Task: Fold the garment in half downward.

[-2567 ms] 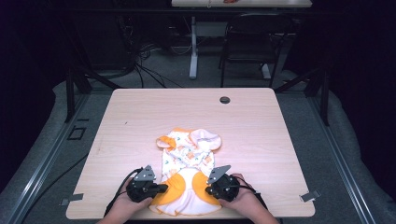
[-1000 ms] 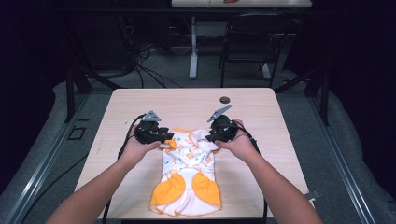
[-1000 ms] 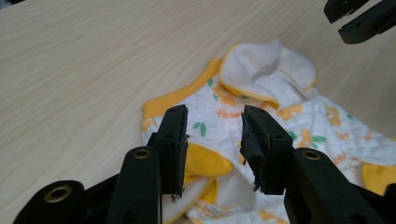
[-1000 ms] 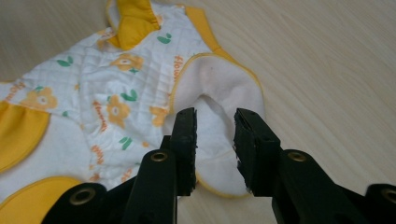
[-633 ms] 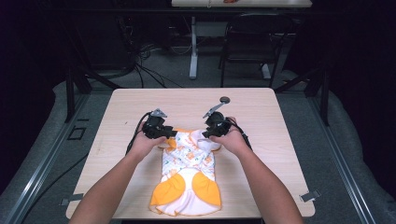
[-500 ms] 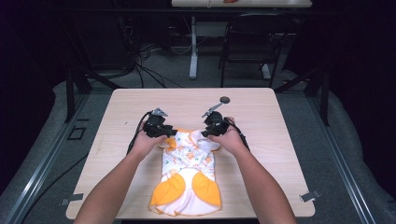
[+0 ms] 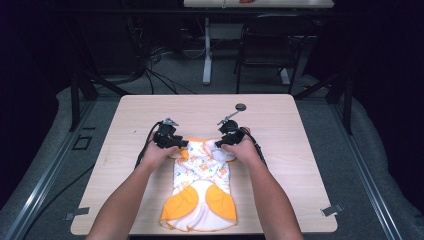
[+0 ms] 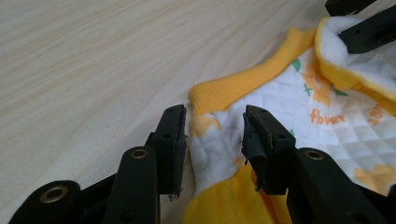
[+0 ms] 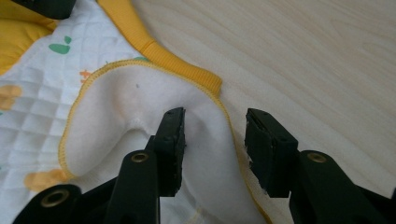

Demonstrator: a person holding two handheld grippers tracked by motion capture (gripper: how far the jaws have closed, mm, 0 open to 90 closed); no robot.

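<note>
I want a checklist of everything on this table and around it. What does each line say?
Surface: pale wooden table, bare around the cloth.
Job's things: white and orange baby garment lying flat, its yellow ribbed trim at the far end.
Clutter: one small dark round thing near the far edge.
Grippers: left gripper open, a fold of cloth between the jaws; right gripper open over the white lining; both have just been opening.
Cables: black cables trail from the grippers; more lie on the floor behind.
Surroundings: dark room, a chair and another table's leg beyond.
</note>
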